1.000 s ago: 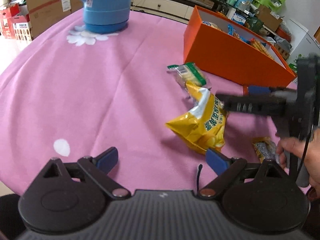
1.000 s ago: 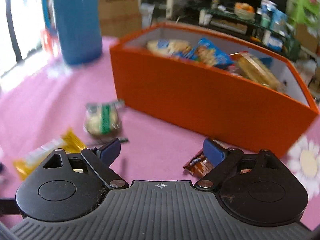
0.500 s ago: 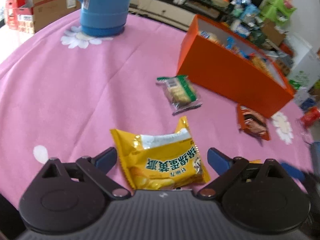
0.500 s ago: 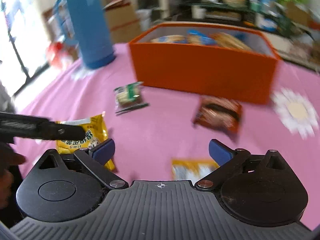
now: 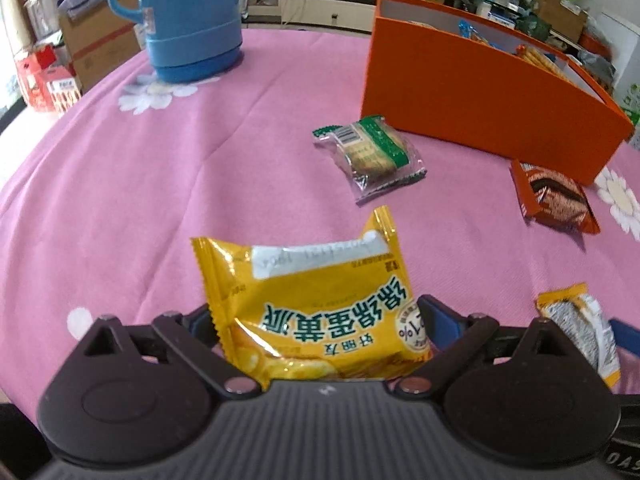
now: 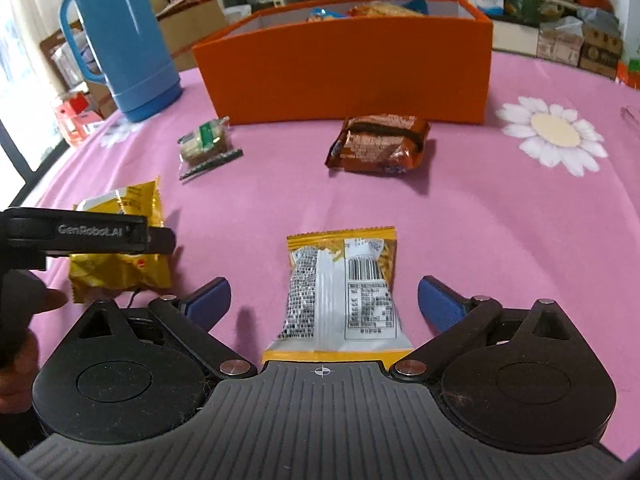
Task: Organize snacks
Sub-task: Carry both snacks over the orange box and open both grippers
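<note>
Both grippers have shifted across the table: left gripper (image 5: 316, 316), wide, now straddles the yellow pack (image 5: 316, 312); right gripper (image 6: 324, 300), jaws just closing slightly, wide, straddles the barcode pack (image 6: 344, 292), untouched. Orange box (image 6: 348, 68) at 12 o'clock; brown pack (image 6: 380, 142) before it, green pack (image 6: 206, 144) at 11.

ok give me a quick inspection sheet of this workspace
Surface: pink flowered tablecloth.
Job's things: orange box partly filled; loose on the cloth are yellow pack, green-banded pack, brown pack, back-up pack.
Clutter: blue flask.
Grippers: left gripper straddling the yellow pack, grip unclear; right gripper open around the back-up pack, jaws just closed slightly.
Cables: nothing seen.
Surroundings: crowded shelves, cardboard boxes.
</note>
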`<action>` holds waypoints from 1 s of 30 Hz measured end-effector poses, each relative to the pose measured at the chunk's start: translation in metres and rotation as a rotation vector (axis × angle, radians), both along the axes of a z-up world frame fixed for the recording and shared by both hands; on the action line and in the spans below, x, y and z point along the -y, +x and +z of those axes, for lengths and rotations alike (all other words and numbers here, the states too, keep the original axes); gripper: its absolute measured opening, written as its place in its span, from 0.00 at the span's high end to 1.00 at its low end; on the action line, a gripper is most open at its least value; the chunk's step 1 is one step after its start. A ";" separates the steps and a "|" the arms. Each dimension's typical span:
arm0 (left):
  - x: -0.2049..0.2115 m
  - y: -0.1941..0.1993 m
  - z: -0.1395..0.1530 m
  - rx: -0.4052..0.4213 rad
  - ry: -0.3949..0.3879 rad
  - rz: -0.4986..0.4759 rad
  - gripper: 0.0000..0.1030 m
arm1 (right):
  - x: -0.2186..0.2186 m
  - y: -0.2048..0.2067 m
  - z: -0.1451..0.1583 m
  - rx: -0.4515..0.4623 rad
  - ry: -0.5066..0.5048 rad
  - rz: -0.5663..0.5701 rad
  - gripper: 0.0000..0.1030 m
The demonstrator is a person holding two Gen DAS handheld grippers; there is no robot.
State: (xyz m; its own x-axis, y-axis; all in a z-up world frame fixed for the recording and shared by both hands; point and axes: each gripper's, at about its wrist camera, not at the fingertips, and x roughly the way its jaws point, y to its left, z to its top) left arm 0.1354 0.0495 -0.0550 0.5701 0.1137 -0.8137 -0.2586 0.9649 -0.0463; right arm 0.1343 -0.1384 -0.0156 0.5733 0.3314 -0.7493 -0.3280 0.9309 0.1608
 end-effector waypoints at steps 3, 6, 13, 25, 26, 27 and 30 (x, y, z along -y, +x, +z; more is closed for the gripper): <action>0.003 -0.005 0.001 0.026 0.035 -0.051 0.28 | -0.009 -0.012 -0.003 0.060 -0.124 0.057 0.35; -0.007 -0.007 0.008 0.029 -0.031 -0.086 0.37 | -0.005 -0.015 0.003 0.062 -0.120 0.098 0.66; -0.021 -0.012 0.048 0.119 -0.116 -0.111 0.38 | 0.024 -0.007 0.031 0.014 0.114 0.042 0.67; -0.010 0.181 0.127 0.302 -0.155 -0.241 0.37 | 0.016 0.151 0.115 0.319 0.074 0.018 0.66; -0.006 0.201 0.122 0.286 -0.164 -0.250 0.37 | 0.013 0.173 0.111 0.316 0.053 0.012 0.66; -0.001 0.222 0.114 0.266 -0.166 -0.257 0.37 | 0.012 0.189 0.107 0.307 0.038 0.008 0.66; 0.007 0.269 0.085 0.186 -0.144 -0.257 0.37 | 0.006 0.238 0.085 0.259 -0.019 0.001 0.66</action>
State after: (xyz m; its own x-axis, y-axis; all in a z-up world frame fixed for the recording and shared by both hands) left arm 0.4043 0.0421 0.0296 0.7050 -0.1616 -0.6906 0.0177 0.9774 -0.2106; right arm 0.3725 -0.1441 0.0693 0.7463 0.3193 -0.5841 -0.3571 0.9325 0.0536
